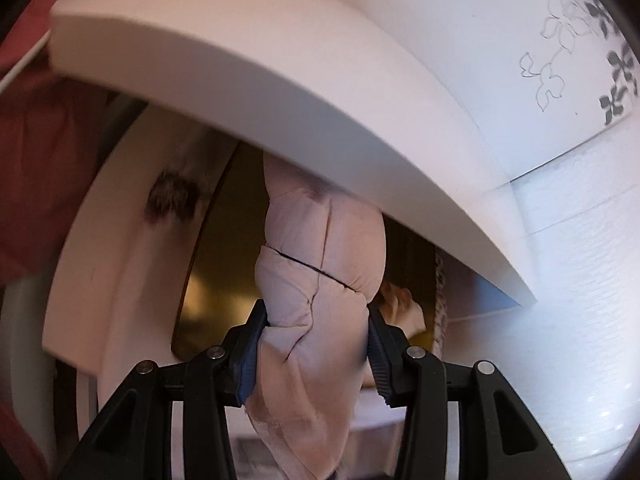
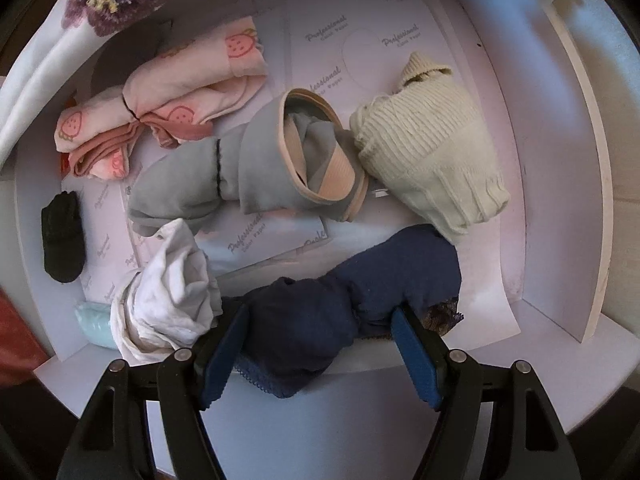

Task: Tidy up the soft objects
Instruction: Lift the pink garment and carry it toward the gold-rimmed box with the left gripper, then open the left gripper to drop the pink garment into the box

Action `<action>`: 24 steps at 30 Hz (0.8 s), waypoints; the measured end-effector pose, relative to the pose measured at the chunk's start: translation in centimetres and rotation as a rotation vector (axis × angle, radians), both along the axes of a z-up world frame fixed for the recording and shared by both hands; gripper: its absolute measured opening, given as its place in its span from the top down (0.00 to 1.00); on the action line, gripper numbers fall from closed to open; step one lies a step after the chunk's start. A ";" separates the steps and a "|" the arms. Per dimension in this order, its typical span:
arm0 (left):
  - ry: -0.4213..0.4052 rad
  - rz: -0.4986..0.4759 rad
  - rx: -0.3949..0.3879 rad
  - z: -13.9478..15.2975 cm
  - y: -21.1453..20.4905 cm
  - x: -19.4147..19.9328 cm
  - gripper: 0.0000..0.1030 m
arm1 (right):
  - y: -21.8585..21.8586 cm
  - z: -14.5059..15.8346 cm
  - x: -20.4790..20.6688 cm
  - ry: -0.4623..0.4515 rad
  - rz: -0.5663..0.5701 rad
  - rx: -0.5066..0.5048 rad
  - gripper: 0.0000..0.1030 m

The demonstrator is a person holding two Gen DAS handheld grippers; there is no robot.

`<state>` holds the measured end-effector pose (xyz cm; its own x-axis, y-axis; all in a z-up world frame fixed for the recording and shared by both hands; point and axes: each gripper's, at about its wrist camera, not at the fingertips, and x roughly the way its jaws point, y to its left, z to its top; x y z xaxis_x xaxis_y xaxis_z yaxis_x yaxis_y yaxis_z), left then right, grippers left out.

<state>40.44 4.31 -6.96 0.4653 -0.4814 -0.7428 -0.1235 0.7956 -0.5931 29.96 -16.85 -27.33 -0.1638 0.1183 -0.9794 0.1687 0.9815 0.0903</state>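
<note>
- two grippers each clamp a soft bundle.
- left gripper (image 1: pixel 318 346) has its jaws closed on a pale pink bundle (image 1: pixel 316 280) tied round with a thin dark band; the bundle stands between the blue pads (image 1: pixel 250 354) and reaches up under the edge of a white panel (image 1: pixel 280 80).
- right gripper (image 2: pixel 320 350) has its jaws squeezed on a navy bundle (image 2: pixel 340 304) at the front edge of a white drawer (image 2: pixel 560 220), the bundle's far part lying inside on printed liner paper (image 2: pixel 360 24).
- inside the drawer: a strawberry-print pink bundle (image 2: pixel 168 108) at back left, a grey bundle with peach trim (image 2: pixel 256 168) in the middle touching a cream knit bundle (image 2: pixel 428 148) on the right.
- a white crumpled cloth (image 2: pixel 168 292) lies just beside the navy bundle, and a small black piece (image 2: pixel 64 236) sits at the left wall.
</note>
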 end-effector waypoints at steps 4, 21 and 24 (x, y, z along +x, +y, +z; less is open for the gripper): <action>-0.094 -0.018 0.081 0.4 -1.3 0.5 0.55 | 0.1 0.0 0.0 0.000 0.003 0.001 0.27; -0.089 0.038 0.249 -2.4 -2.1 1.5 0.46 | 0.4 0.0 -0.2 0.005 0.004 0.010 0.27; -0.098 0.039 0.238 -2.0 -1.8 1.1 0.42 | 0.5 -0.1 -0.2 0.004 0.006 0.007 0.27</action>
